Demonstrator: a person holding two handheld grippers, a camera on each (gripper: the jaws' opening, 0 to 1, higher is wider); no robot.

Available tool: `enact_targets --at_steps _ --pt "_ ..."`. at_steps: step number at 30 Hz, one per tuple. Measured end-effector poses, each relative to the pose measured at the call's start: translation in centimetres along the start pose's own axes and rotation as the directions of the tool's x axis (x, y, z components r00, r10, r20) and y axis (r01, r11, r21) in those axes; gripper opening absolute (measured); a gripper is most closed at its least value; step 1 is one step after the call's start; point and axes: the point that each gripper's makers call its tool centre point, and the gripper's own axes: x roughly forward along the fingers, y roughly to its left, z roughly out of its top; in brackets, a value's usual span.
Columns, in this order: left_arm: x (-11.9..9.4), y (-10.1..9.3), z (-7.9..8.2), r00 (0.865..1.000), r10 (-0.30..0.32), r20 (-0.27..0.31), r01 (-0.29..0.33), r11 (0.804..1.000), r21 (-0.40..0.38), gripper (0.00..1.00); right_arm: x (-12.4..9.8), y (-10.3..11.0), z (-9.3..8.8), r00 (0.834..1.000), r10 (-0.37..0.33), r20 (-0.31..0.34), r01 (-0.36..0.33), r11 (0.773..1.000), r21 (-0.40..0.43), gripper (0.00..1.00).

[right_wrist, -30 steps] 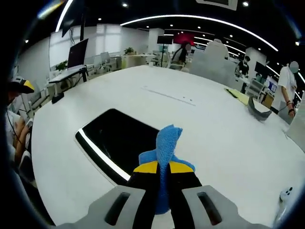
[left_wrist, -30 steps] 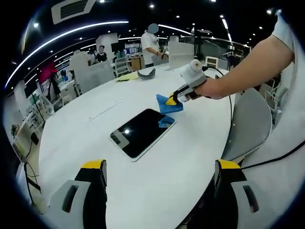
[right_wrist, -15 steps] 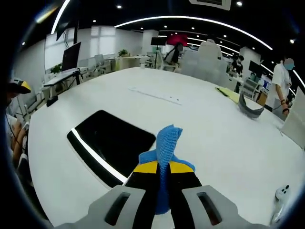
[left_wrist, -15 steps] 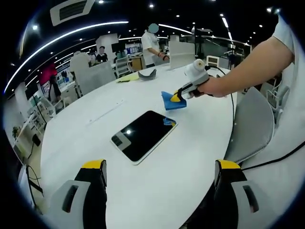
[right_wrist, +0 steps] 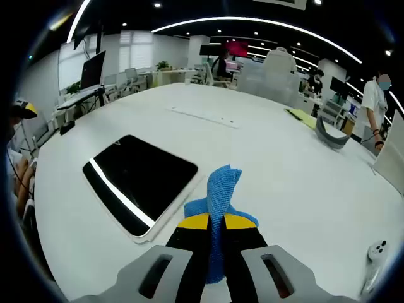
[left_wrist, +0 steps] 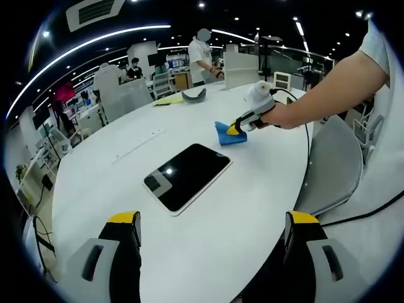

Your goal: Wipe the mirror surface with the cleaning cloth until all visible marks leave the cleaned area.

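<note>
A dark rectangular mirror (left_wrist: 184,176) with a pale frame lies flat on the white table (left_wrist: 126,189); the same mirror (right_wrist: 137,181) lies left of centre in the right gripper view. My right gripper (right_wrist: 215,222) is shut on the blue cleaning cloth (right_wrist: 221,189), held beside the mirror's right edge, off the glass. In the left gripper view that right gripper (left_wrist: 235,130) holds the blue cloth (left_wrist: 228,135) just past the mirror's far corner. My left gripper (left_wrist: 211,218) stands open near the table's front edge, with nothing between its fingers.
A grey curved object (left_wrist: 194,96) and a yellow sheet (left_wrist: 168,100) lie at the table's far side. A grey chair (left_wrist: 331,164) stands at the right. A small white device (right_wrist: 377,250) rests at the table's right edge. People stand among desks behind.
The right gripper has drawn the cloth off the mirror's corner and now holds it beside the mirror. The left gripper has stayed open and in place.
</note>
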Motion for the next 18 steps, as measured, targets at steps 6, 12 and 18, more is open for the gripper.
enact_targets --at_steps 6,12,18 --pt "0.1 0.1 -0.3 1.0 0.008 -0.025 -0.008 1.0 0.0 0.95 1.0 -0.4 -1.5 1.0 0.012 -0.026 -0.012 1.0 0.017 0.02" --pt "0.5 0.1 -0.3 0.999 0.01 -0.041 -0.01 1.0 0.006 0.95 1.8 0.0 -2.6 0.999 0.023 -0.038 -0.022 1.0 0.013 0.02" --pt "0.9 0.3 -0.1 0.999 0.017 -0.046 -0.016 1.0 0.013 0.95 1.8 0.0 -2.9 1.0 0.03 -0.001 -0.03 0.999 0.019 0.02"
